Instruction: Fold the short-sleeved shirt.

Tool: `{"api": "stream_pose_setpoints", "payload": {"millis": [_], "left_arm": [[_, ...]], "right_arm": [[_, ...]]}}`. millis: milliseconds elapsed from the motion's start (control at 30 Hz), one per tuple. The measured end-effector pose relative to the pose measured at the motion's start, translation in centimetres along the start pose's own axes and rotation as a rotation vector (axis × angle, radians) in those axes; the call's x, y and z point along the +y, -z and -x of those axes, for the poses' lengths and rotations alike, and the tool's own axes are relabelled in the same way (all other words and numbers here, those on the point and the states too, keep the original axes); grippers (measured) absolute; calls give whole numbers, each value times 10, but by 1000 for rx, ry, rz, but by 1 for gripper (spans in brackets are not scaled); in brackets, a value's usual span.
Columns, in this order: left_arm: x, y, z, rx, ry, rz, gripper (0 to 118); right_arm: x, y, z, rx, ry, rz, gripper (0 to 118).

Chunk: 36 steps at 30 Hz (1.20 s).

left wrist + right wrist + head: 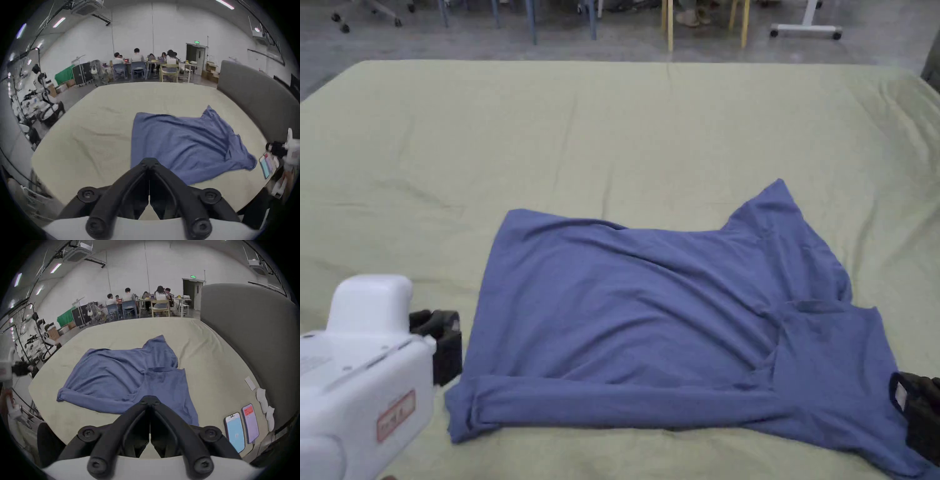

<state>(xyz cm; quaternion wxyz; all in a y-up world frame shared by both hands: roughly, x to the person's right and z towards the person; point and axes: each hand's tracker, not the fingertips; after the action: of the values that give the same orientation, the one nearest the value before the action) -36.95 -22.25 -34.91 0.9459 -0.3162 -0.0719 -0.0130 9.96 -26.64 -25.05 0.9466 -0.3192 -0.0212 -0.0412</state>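
Note:
A blue short-sleeved shirt (669, 325) lies spread and wrinkled on the pale green sheet (581, 144), its near hem rolled over and one sleeve pointing to the far right. The same shirt (181, 144) lies just beyond my left gripper (149, 164), whose jaws are shut with nothing between them. In the head view that left gripper (440, 344) sits at the shirt's left edge, apart from the cloth. My right gripper (150, 401) is shut and empty, held over the near part of the shirt (116, 378). From the head, the right gripper (919, 406) is at the shirt's right corner.
Two phones (241, 428) and white socks (263, 402) lie on the bed's right edge beside a grey headboard (243, 331). Several people sit at tables (146, 63) beyond the bed's far end. Chair legs (669, 25) stand on the floor past the far edge.

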Motion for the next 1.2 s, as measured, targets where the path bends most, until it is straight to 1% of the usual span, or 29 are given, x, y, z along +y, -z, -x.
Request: {"api": "stream_pose_setpoints", "payload": {"millis": [33,67,100,200,267,300,367,433,500,600,633,667,700,733,767,800,833,900,933,967,1000,1033,1067,1100,1133,1167,1200], "left_arm": [[18,22,5,-31,-41,-11,45],[37,49,10,-68,-67,-12,88],[54,77,15,-91,-83,6,100],[104,182,27,-83,-87,85,101],[127,256,28,3,-32,191,100],[132,286,29,36,-11,208,101],[138,350,32,71,10,298,100],[132,394,32,69,0,383,100],[119,428,32,87,-1,430,100],[98,454,32,139,70,540,100],[96,446,34,102,42,474,100],[98,437,35,108,23,424,96],[97,434,35,89,16,441,80],[97,430,33,63,40,428,59],[99,424,30,49,80,405,15],[104,420,29,30,84,396,0],[104,414,24,41,72,406,0],[112,405,20,56,159,390,0],[117,401,21,59,171,372,0],[121,394,23,49,153,376,0],[125,389,26,10,111,377,0],[128,379,29,-40,47,360,0],[130,374,31,-59,32,329,0],[132,366,31,-54,34,307,0],[133,359,31,-50,49,298,0],[135,353,31,-51,48,286,0],[133,350,30,-61,48,286,0]], "right_arm": [[6,7,2,-3,-22,3,3],[11,13,4,1,-36,1,3],[16,18,3,9,-40,2,3],[31,39,3,36,-31,9,3],[37,55,2,32,-37,19,3],[38,61,1,26,-37,28,3],[40,75,-2,13,-32,53,3],[39,87,-6,7,-19,75,3],[36,99,-10,2,-19,99,3],[32,112,-12,-18,-40,130,3],[30,115,-13,-14,-38,140,3],[28,118,-13,-5,-35,144,3],[27,120,-12,0,-35,145,3],[25,124,-12,10,-33,147,3],[24,129,-11,26,-28,154,3],[24,134,-10,38,-25,162,3],[26,140,-8,44,-23,172,3],[35,149,-5,70,-25,166,3],[43,155,-5,83,-23,166,3],[53,161,-5,102,-19,158,3],[64,169,-6,116,-20,144,5],[80,178,-5,117,-25,139,33],[98,192,-6,107,-30,139,84],[114,208,-8,87,-43,139,118],[127,231,-13,63,-49,180,118],[138,251,-20,108,-30,221,118],[153,271,-24,70,-27,242,118]]}}
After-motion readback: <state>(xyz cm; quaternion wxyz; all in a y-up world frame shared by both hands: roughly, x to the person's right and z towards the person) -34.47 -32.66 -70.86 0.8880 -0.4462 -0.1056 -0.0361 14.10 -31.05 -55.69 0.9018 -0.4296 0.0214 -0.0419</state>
